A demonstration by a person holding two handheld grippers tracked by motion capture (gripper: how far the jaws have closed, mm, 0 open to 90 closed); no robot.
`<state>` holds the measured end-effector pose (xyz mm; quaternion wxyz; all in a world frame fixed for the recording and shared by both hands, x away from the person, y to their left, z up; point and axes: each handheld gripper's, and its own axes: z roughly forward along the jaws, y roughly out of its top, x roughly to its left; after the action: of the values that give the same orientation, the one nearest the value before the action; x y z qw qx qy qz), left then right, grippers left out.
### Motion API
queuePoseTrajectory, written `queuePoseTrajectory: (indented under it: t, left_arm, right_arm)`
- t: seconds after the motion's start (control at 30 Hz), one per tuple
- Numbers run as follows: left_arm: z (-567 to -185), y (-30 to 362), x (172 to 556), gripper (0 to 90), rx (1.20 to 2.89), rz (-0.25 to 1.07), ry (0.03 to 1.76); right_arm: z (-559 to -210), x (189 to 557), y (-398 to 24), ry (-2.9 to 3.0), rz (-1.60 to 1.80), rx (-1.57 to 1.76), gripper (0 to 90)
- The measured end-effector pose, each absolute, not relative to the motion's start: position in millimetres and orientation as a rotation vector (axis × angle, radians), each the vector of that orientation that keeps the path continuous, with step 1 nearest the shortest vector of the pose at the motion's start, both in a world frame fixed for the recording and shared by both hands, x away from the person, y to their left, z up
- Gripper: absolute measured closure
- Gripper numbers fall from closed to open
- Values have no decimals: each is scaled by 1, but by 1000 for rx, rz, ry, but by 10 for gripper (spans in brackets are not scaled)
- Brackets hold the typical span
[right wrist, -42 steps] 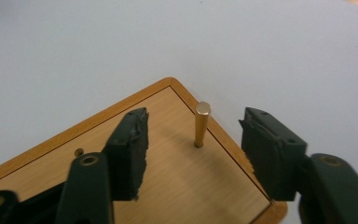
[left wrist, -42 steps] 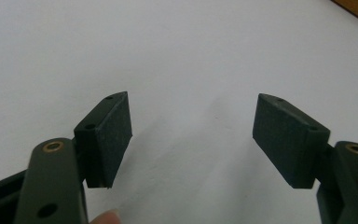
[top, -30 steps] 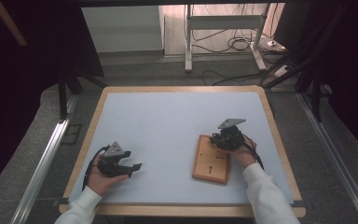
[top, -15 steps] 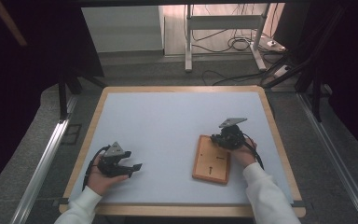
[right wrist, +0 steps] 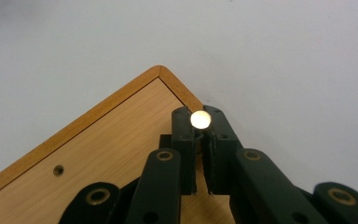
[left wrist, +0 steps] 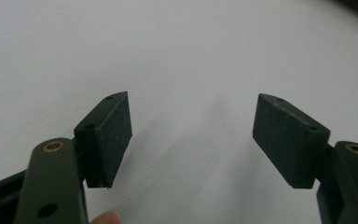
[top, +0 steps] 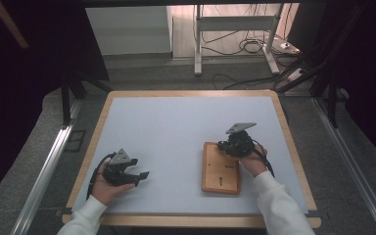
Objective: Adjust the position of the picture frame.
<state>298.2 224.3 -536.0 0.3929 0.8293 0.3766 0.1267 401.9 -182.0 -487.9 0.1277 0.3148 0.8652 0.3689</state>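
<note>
Small round white peg [right wrist: 201, 119] is sitting pinched in the right tongs [right wrist: 200, 122], barely shifting over the far corner of the rectangular wooden board [top: 221, 168], probably lining up. Left tongs [left wrist: 191, 135] are idling, spread wide, on the white tabletop [top: 176, 127].

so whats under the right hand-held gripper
The wooden board lies under the right hand-held gripper, near its corner. Its jaws pinch a small pale round peg; the peg's lower part is hidden.

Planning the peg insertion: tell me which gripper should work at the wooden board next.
Right. The right gripper is over the wooden board, jaws shut on a small pale peg. The left gripper sits open, apart.
</note>
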Motion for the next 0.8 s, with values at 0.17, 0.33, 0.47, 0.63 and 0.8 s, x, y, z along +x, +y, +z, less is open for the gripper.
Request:
queuePoseTrajectory:
  t: [0.17,0.33,0.47,0.63,0.8]
  left_arm:
    - [-536,224,298,277,2105,320,956]
    - [-536,224,298,277,2105,321,955]
    - [-536,225,298,276,2105,320,955]
    - [-536,225,298,276,2103,317,955]
    - [-536,225,298,276,2105,316,952]
  right_arm:
    - [-484,396,-167,2531,1086,881,846]
    - [-479,390,-143,2545,1128,823,846]
    - [-477,388,-120,2570,1134,761,846]
    - [-484,392,-92,2609,1140,731,846]
    - [-498,399,-73,2640,1090,718,844]
